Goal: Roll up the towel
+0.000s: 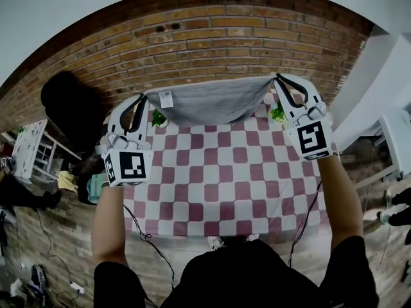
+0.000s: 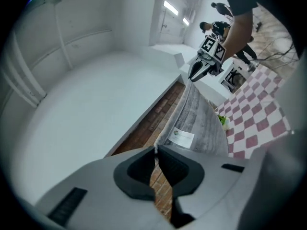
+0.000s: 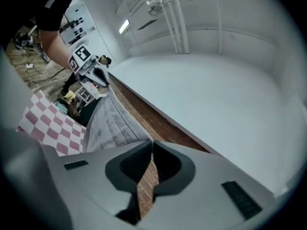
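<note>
A grey towel (image 1: 212, 101) hangs stretched between my two grippers, above the far edge of a table with a red-and-white checked cloth (image 1: 218, 172). My left gripper (image 1: 145, 97) is shut on the towel's left top corner, beside a small white label (image 2: 181, 137). My right gripper (image 1: 277, 77) is shut on the right top corner. In the left gripper view the jaws (image 2: 156, 150) pinch the towel's edge (image 2: 201, 123), with the right gripper (image 2: 196, 73) at its far end. In the right gripper view the jaws (image 3: 152, 143) hold the towel (image 3: 110, 123), which runs to the left gripper (image 3: 103, 78).
A brick wall (image 1: 212, 37) stands just behind the table. Two small green plants (image 1: 158, 117) (image 1: 277, 114) sit at the table's far corners, under the towel's ends. A white rack (image 1: 29, 149) and a dark shape (image 1: 70, 104) are at left. Cables lie on the floor (image 1: 144, 236).
</note>
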